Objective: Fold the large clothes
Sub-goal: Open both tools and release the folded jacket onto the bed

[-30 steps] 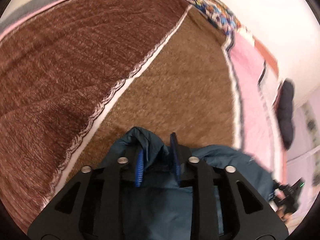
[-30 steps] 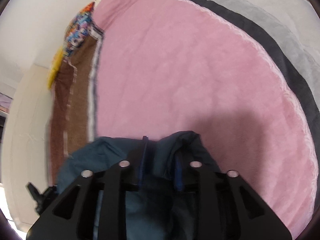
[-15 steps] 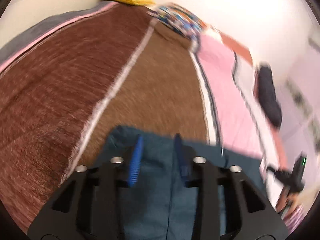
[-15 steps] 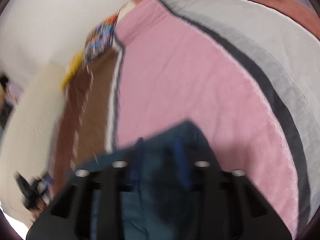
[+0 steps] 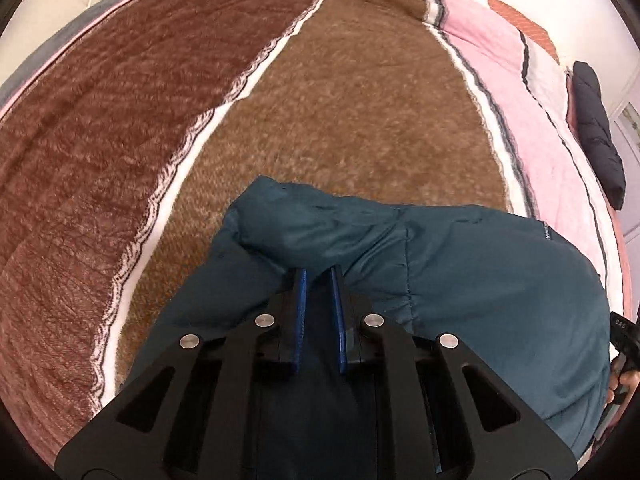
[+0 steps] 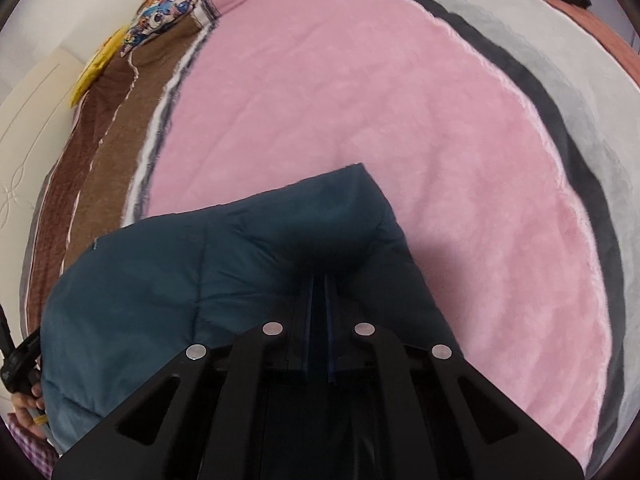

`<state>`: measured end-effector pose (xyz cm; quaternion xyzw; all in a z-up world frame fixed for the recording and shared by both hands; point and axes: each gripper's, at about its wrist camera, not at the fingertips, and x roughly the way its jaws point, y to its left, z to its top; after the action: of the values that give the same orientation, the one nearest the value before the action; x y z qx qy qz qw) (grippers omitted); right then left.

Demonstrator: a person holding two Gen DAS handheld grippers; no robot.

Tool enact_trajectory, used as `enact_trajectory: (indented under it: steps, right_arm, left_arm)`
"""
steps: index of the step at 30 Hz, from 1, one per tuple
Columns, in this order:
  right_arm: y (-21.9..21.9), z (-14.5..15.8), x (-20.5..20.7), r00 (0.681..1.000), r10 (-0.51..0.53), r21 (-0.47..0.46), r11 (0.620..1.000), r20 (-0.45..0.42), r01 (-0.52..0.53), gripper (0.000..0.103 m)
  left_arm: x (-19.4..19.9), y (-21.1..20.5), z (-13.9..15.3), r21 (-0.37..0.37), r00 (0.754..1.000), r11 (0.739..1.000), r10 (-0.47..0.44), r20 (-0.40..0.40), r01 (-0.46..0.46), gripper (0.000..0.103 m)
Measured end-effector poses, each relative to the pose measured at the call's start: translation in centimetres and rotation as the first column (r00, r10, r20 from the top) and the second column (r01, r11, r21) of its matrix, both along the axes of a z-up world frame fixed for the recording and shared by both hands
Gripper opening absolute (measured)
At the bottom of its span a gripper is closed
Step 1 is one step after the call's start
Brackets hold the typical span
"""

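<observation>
A dark teal padded jacket (image 5: 460, 272) lies on a bed, stretched between my two grippers. My left gripper (image 5: 319, 274) is shut on the jacket's left edge, with teal fabric pinched between its blue pads. The jacket also fills the lower left of the right wrist view (image 6: 180, 276). My right gripper (image 6: 319, 280) is shut on the jacket's right edge, its pads close together under a fold of fabric. Both gripped corners sit just above the blanket.
The bed is covered by a striped blanket: brown bands (image 5: 340, 92) on the left, pink (image 6: 360, 100) and grey (image 6: 560, 60) on the right. A patterned pillow (image 6: 168, 20) and a yellow item (image 6: 96, 68) lie at the head. A black garment (image 5: 596, 128) lies at the far right.
Both grippers have closed tighter on the jacket and moved forward over the bed. More jacket now lies spread ahead of the fingers.
</observation>
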<state>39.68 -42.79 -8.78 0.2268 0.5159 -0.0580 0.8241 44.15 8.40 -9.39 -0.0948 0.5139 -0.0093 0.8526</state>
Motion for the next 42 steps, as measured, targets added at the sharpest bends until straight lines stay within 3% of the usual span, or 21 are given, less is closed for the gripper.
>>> enact_trajectory:
  steps: [6,10,16,19,24,26,27,28,32,35,37,40,42]
  right_arm:
    - [0.2,0.4,0.2,1.000,-0.014,-0.008,1.000,-0.005,0.014,0.003]
    - [-0.3,2.1,-1.0,0.999,-0.034,0.027,0.999,0.020,0.034,0.003]
    - [-0.4,5.2,-4.8,0.997,-0.009,0.045,0.999,0.071,0.006,0.004]
    - [0.0,6.4,-8.1,0.997,0.017,0.017,1.000,0.079,-0.019,0.004]
    - [0.7,7.8,-13.7,0.994,0.040,0.012,0.999,0.097,-0.042,0.004]
    - [0.8,8.1,-16.2,0.995,0.023,0.032,0.999,0.102,-0.026,0.020]
    - [0.8,8.2,-17.7,0.994,0.007,0.044,0.999,0.106,-0.012,0.036]
    - [0.8,8.3,-19.1,0.993,-0.012,0.057,0.998,0.115,0.005,0.045]
    - [0.8,7.8,-24.1,0.991,-0.066,0.121,0.991,0.118,0.052,0.056]
    - [0.9,6.3,-27.1,0.986,-0.135,0.215,0.970,0.100,0.111,0.063]
    - [0.9,4.7,-28.4,0.981,-0.177,0.313,0.939,0.080,0.144,0.073]
    - [0.9,2.7,-28.6,0.972,-0.233,0.433,0.881,0.039,0.194,0.076]
    - [0.9,2.0,-28.1,0.968,-0.249,0.485,0.850,0.026,0.206,0.077]
  left_arm:
    - [-0.2,0.0,0.2,0.018,1.000,1.000,0.013,0.017,-0.013,0.014]
    - [-1.6,0.8,2.3,-0.039,0.998,0.999,0.030,0.059,-0.028,0.018]
    - [-5.4,2.0,5.7,-0.062,0.995,0.998,0.003,0.097,0.003,0.021]
    - [-8.2,2.7,7.4,-0.069,0.993,0.997,-0.010,0.115,0.018,0.029]
    - [-13.4,4.2,9.0,-0.108,0.991,0.994,-0.010,0.132,0.024,0.053]
    - [-15.6,5.0,9.1,-0.135,0.992,0.991,0.007,0.126,0.010,0.058]
    - [-17.0,5.6,9.1,-0.161,0.992,0.987,0.023,0.121,-0.003,0.059]
    - [-18.2,6.0,9.0,-0.182,0.993,0.983,0.038,0.113,-0.016,0.060]
    - [-22.8,7.9,7.7,-0.275,0.992,0.957,0.111,0.067,-0.089,0.065]
    - [-25.5,8.8,5.4,-0.345,0.985,0.924,0.175,0.002,-0.164,0.069]
    - [-26.7,9.1,3.4,-0.383,0.977,0.900,0.205,-0.052,-0.209,0.069]
    - [-27.1,9.2,1.1,-0.429,0.963,0.863,0.247,-0.104,-0.268,0.069]
    - [-26.6,9.2,0.1,-0.488,0.954,0.820,0.274,-0.122,-0.298,0.070]
